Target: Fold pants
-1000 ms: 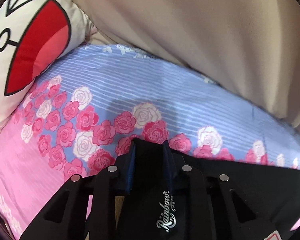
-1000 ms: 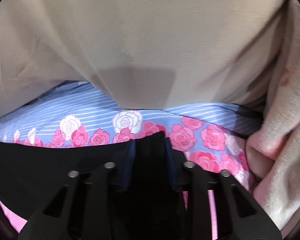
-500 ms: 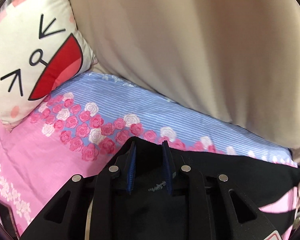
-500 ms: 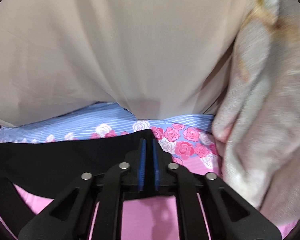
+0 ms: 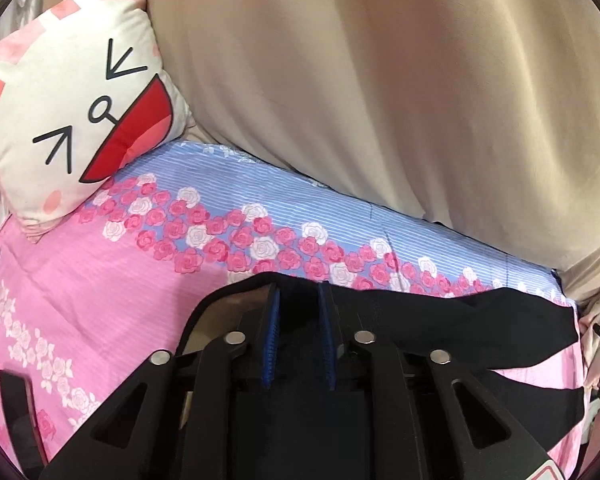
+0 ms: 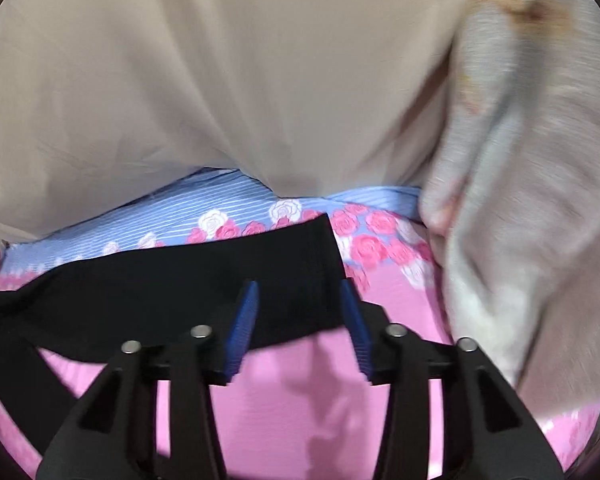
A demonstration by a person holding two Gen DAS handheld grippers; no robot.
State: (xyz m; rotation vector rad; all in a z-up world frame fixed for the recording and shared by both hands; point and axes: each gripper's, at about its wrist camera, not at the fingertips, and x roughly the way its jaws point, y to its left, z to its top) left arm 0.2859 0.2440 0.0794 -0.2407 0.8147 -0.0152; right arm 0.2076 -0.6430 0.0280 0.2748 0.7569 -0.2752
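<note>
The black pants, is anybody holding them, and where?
The left hand-held gripper pinches the black pants at their folded top edge, lifting it off the bedsheet. The right hand-held gripper has just been opening and holds nothing.

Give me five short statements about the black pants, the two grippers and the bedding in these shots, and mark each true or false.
1. The left gripper is clamped on the black fabric pants. True.
2. The right gripper grips the pants tightly. False: its blue pads stand apart, the jaws have just been opening, and the pants edge lies between them unpressed.
3. The bed sheet is plain white. False: it is pink and blue-striped with printed roses.
4. A white cartoon-face cushion rests at the sheet's far left corner. True.
5. The pants lie on a wooden table. False: they hang over the sheet.
</note>
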